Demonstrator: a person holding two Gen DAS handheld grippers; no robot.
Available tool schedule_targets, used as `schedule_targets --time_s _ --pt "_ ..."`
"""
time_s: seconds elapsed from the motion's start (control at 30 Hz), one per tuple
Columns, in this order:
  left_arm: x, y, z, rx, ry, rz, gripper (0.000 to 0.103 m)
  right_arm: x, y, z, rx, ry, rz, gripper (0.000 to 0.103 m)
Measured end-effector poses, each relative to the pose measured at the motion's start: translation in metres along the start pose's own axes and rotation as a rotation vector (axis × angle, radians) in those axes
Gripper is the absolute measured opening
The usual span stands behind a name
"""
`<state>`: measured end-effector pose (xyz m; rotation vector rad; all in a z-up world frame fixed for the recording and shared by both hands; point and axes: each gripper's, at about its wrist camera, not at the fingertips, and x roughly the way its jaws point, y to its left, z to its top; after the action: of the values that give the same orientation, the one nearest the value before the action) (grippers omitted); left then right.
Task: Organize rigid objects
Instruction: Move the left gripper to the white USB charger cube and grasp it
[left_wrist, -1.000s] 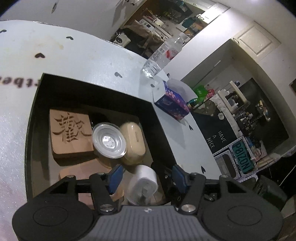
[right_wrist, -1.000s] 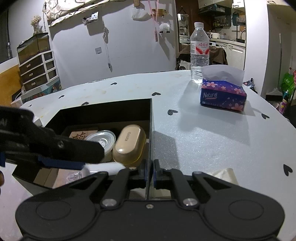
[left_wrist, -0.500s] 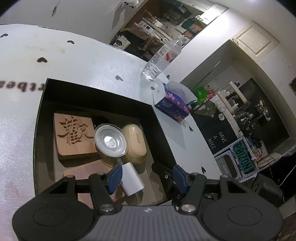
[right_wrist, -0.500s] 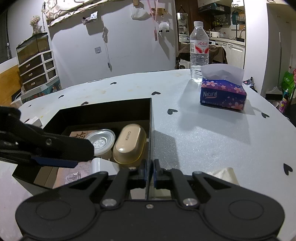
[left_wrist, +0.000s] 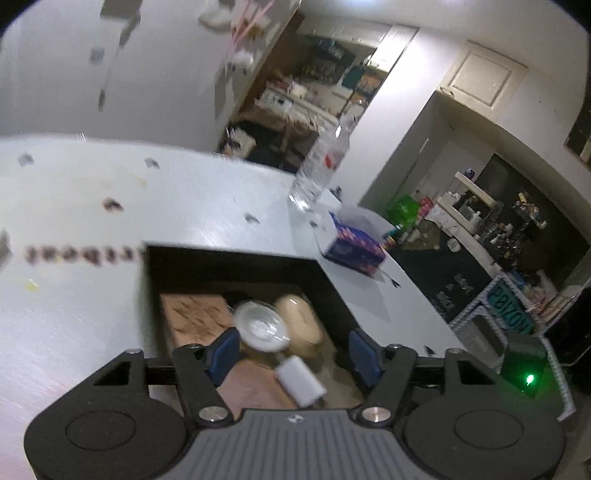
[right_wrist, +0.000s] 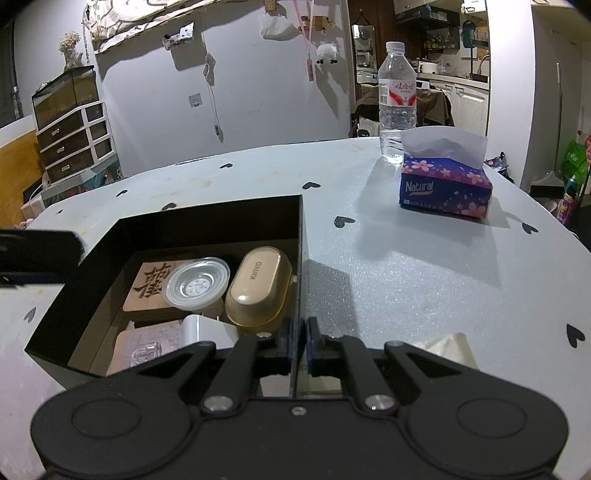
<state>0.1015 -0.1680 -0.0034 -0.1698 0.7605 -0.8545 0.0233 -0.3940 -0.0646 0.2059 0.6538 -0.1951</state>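
A placing step is being wound up: the white cylinder (left_wrist: 301, 384) is lying on its side on the floor of the black box (right_wrist: 207, 218), just in front of the clear round lid (right_wrist: 197, 282) and the beige case (right_wrist: 258, 291), with a carved wooden block (right_wrist: 147, 286) beside them. The jaws of the left gripper (left_wrist: 293, 354) are being opened, and although the cylinder is seen in the gap between them, no pad is pressing on it, so it is judged to be released. The right gripper (right_wrist: 298, 341) is being kept with its jaws clamped on the thin right wall of the box, apparently to steady it on the counter (right_wrist: 406, 266). A water bottle (right_wrist: 397, 99) and a tissue box (right_wrist: 445, 186) are standing well apart from the box. For the next move, the left gripper is likely to be needed clear of the box rim and directed toward whatever rigid object is left outside; none is being shown plainly here.
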Motion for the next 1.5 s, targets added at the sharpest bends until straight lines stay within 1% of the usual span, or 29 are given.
schedule_targets --time_s 0.1,0.17,0.3,0.43,0.57,0.73,0.8,0.87,0.93,1.0,1.07,1.17,1.3,1.37,1.4,1.43,1.5 --pt "-0.018 0.007 -0.002 0.071 -0.052 0.080 0.068 0.000 0.000 0.000 0.001 -0.001 -0.001 0.007" --pt "-0.030 0.016 -0.004 0.094 -0.079 0.130 0.068 0.000 0.000 0.000 0.002 -0.002 -0.005 0.007" --pt "-0.051 0.035 -0.007 0.116 -0.122 0.222 0.068 0.000 0.000 0.000 0.000 -0.003 -0.010 0.007" --pt "-0.065 0.059 -0.013 0.125 -0.148 0.340 0.069 0.000 0.000 -0.001 0.001 -0.007 -0.009 0.007" --pt "-0.071 0.085 -0.018 0.106 -0.153 0.436 0.069 0.000 0.001 0.000 -0.006 -0.003 -0.014 0.006" --pt "-0.068 0.117 -0.018 0.131 -0.192 0.583 0.069 0.001 0.006 0.001 -0.031 0.002 -0.034 0.005" --pt "-0.061 0.130 -0.014 0.129 -0.191 0.633 0.069 0.001 0.008 0.001 -0.039 0.001 -0.043 0.004" --pt "-0.053 0.142 -0.009 0.119 -0.181 0.647 0.069 0.001 0.009 0.001 -0.047 0.000 -0.051 0.004" --pt "-0.044 0.151 -0.003 0.130 -0.178 0.660 0.069 0.001 0.010 0.001 -0.055 -0.001 -0.056 0.004" --pt "-0.032 0.158 0.005 0.177 -0.158 0.656 0.070 0.001 0.011 0.002 -0.061 0.001 -0.058 0.004" --pt "-0.019 0.167 0.013 0.239 -0.143 0.674 0.075 0.001 0.012 0.002 -0.069 0.004 -0.061 0.004" --pt "-0.006 0.182 0.022 0.299 -0.122 0.689 0.075 0.001 0.012 0.003 -0.070 0.008 -0.064 0.004" --pt "0.009 0.206 0.033 0.292 -0.085 0.672 0.075 0.002 0.013 0.003 -0.074 0.014 -0.071 0.003" --pt "0.017 0.213 0.035 0.316 -0.063 0.662 0.076 0.002 0.014 0.003 -0.074 0.014 -0.074 0.003" --pt "0.020 0.216 0.036 0.326 -0.058 0.655 0.076 0.002 0.014 0.003 -0.074 0.015 -0.075 0.003" --pt "0.022 0.218 0.036 0.334 -0.061 0.653 0.078 0.002 0.014 0.003 -0.074 0.015 -0.077 0.003" --pt "0.025 0.219 0.038 0.334 -0.064 0.652 0.079 0.002 0.014 0.004 -0.074 0.016 -0.080 0.003"
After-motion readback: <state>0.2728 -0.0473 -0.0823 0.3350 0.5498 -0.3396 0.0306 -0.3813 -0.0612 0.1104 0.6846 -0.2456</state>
